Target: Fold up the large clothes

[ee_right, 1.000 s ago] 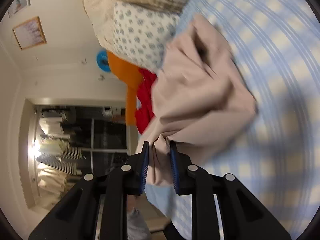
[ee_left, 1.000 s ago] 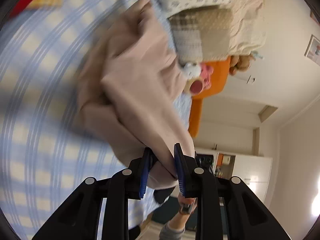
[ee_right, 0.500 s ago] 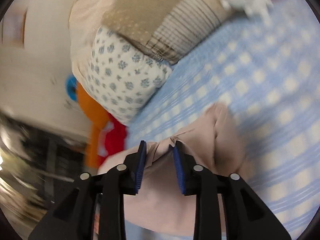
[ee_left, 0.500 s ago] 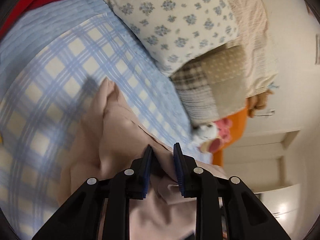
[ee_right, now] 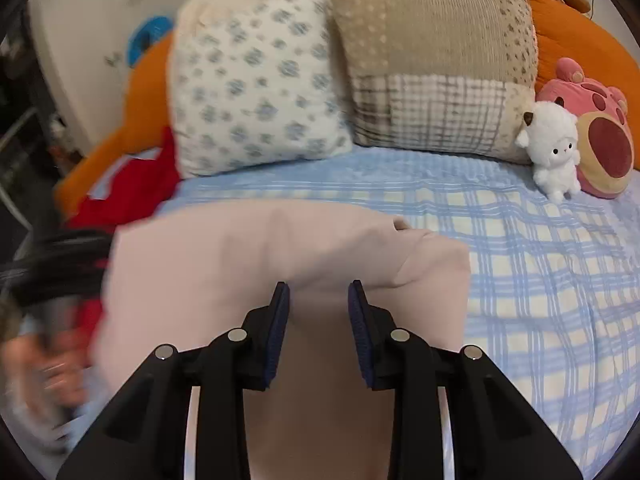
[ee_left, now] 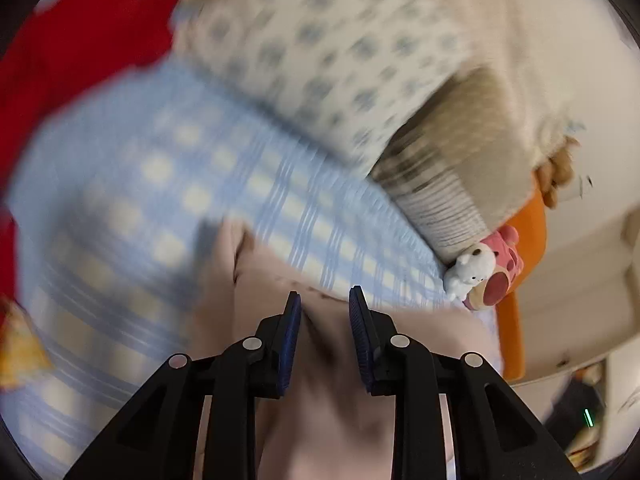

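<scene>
The bed (ee_right: pixel 540 264), its blue check sheet filling the right of the right view, carries the pink garment (ee_right: pixel 260 252), which lies across the lower centre with its far edge laid just short of the pillows (ee_right: pixel 256 80); this looks like the laying-down step of a fold. The left gripper (ee_left: pixel 322 308) is opening and the right gripper (ee_right: pixel 318 300) closing slightly, each with cloth between its spread fingers, though I cannot tell if the pads press it. Next, I judge, both must let go and pull back without dragging the fold.
</scene>
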{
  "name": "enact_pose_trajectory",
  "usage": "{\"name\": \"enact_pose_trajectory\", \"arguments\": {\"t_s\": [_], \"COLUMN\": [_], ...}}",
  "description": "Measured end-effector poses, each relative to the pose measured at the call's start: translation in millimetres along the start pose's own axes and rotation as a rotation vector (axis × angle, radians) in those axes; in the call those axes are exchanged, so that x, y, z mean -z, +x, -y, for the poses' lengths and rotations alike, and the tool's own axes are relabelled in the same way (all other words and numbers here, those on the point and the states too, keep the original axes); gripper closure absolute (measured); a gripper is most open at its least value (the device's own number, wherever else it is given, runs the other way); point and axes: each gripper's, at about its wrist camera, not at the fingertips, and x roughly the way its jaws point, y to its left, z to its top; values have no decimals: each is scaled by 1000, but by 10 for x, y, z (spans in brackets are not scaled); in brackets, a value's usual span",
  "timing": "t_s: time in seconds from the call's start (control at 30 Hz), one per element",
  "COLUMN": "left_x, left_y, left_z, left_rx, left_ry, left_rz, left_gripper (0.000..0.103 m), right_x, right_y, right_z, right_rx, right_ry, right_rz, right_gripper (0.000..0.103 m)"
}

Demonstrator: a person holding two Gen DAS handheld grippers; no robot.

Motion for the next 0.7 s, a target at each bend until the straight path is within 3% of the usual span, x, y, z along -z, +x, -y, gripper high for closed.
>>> {"name": "enact_pose_trajectory", "arguments": {"t_s": [0.1, 0.17, 0.23, 0.3, 0.4, 0.43, 0.53, 0.6, 0.7], "left_x": [49, 124, 179, 196, 218, 236, 268, 281, 262], "left_y": [-430, -503, -324, 105, 757, 852, 978, 1059, 1080], "left_z": [370, 694, 947, 1052, 837, 786, 646, 535, 451], "left_rx": [36, 71, 34, -60, -170, -186, -156, -164, -156], "left_ry": [174, 296, 391, 454, 398, 396, 368, 348, 297], "left_rz": [80, 43, -6, -82, -211, -211, -212, -213, -216], "left_gripper": [57, 56, 56, 56, 64, 64, 66, 80, 85], "right_x": [-75, -129, -169, -169, -130, -118, -70, -12, -5], "right_y": [330, 521, 595, 622, 613, 647, 757, 859, 833], "right_z": [91, 101, 130, 156, 184, 204, 287, 343, 346], "right_rx": [38, 58, 49, 20, -11, -29, -63, -66, -74], "right_ry": [42, 55, 73, 95, 72, 63, 80, 88, 80], "right_rz": [-16, -23, -25, -31, -40, -65, -105, -99, -61], "right_gripper": [71, 71, 71, 71, 71, 71, 71, 73, 73]}}
